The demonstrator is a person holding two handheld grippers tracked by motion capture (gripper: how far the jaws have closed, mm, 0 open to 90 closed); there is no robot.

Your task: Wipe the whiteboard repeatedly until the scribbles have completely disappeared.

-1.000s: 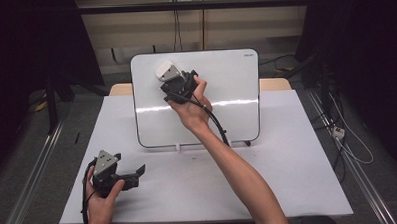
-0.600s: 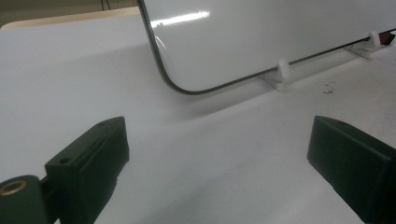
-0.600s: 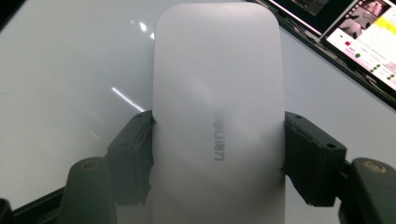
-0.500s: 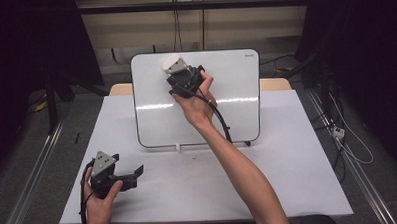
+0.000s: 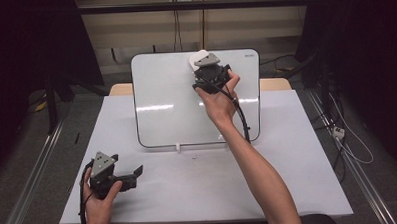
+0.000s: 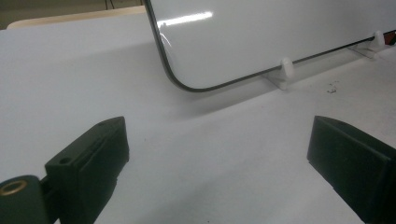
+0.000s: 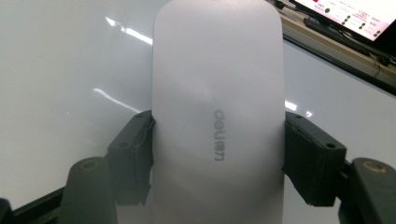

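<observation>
- Wiping the board point(image 5: 171, 100) near its top edge, my right gripper point(image 5: 203, 67) pinches the eraser point(image 7: 218, 112); I should press it flat.
- My left gripper point(image 5: 131, 175), spread, rests below the board.

**Only one bit of text you can really read here**

The white eraser point(image 7: 217, 116) has "deli" printed on its back in grey letters, running lengthwise, with two small characters after it that are too fuzzy to make out. That shows in the right gripper view. The whiteboard point(image 5: 171, 103) has a tiny dark marking in its top right corner in the high view, too small to read. A screen point(image 7: 350, 14) past the desk's far edge shows coloured dots and rows, unreadable.
</observation>
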